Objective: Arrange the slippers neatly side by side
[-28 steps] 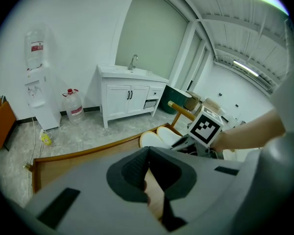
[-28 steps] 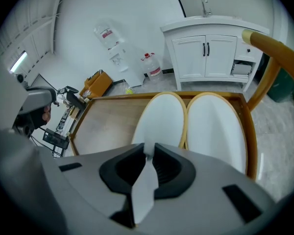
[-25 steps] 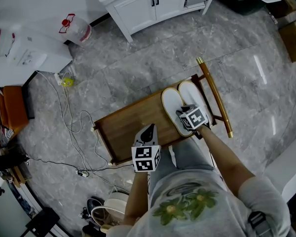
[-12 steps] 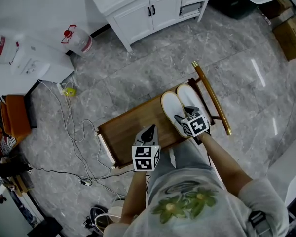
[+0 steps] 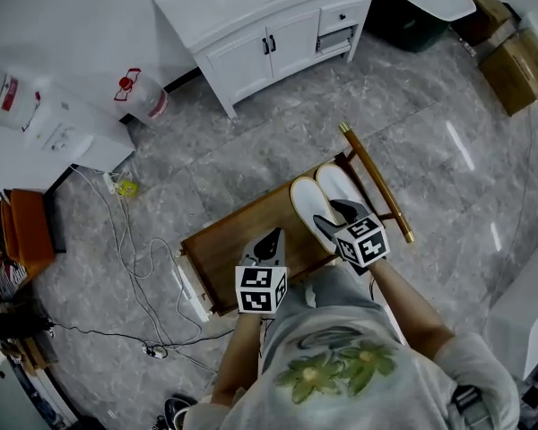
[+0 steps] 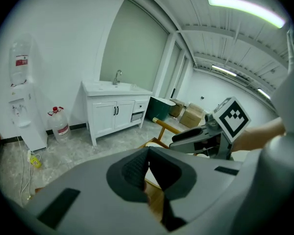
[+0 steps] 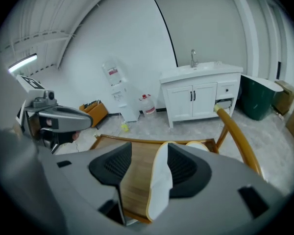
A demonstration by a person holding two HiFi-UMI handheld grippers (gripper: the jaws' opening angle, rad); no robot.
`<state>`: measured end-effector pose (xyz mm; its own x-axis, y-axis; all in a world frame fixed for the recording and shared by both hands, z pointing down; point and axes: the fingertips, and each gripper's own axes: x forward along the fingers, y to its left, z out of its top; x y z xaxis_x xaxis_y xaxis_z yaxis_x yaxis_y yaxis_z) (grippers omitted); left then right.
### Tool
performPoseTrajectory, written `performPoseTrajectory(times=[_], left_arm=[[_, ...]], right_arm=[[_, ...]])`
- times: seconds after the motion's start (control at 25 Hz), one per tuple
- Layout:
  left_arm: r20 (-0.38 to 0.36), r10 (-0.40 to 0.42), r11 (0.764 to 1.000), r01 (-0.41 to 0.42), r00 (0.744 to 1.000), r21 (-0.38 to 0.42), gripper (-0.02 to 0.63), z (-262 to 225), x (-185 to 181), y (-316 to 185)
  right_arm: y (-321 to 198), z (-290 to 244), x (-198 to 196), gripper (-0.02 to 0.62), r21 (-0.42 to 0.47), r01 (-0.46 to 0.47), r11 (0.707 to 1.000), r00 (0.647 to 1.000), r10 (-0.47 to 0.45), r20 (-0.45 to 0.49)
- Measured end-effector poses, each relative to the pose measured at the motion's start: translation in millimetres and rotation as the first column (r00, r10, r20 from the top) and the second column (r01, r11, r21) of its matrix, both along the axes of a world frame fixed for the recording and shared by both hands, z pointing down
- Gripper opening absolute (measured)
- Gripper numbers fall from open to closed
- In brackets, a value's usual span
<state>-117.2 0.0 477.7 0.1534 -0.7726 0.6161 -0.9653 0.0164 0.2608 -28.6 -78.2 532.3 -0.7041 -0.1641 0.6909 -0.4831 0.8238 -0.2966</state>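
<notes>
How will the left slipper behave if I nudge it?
Left slipper looks thin and flat: probably light, floppy if lifted by an edge. On smooth wood it should slide, not roll. It may push the right slipper close beside it.

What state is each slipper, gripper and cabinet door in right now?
Slippers: lying flat, side by side on the wooden tray.
Right gripper: jaws apart, one slipper between them, not pinched.
Left gripper: jaws together, empty.
Cabinet doors: closed.
</notes>
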Motion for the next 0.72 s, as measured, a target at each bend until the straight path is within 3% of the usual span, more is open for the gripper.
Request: performPoseTrajectory(times=[0.2, 0.44, 0.72], left_arm=[[0.008, 0.048, 0.997, -0.048, 0.999, 0.055, 0.015, -21.4, 4.5, -3.5], [0.006, 0.090, 0.991, -0.091, 0.996, 0.099, 0.015, -36.9, 13.7, 0.2], [-0.002, 0.117, 0.983, -0.116, 0.993, 0.145, 0.015, -51.1, 25.3, 7.3]], right_arm=[[2.6, -44.2, -2.0, 0.195, 0.110, -0.033, 0.993, 0.997, 0.024, 0.077], [16.6, -75.5, 3.7, 0.148, 0.149, -0.088, 0.985, 0.988, 0.066, 0.142], [27.4, -93.0, 18.8, 0.009, 0.194, -0.184, 0.964, 0.971, 0.147, 0.189]])
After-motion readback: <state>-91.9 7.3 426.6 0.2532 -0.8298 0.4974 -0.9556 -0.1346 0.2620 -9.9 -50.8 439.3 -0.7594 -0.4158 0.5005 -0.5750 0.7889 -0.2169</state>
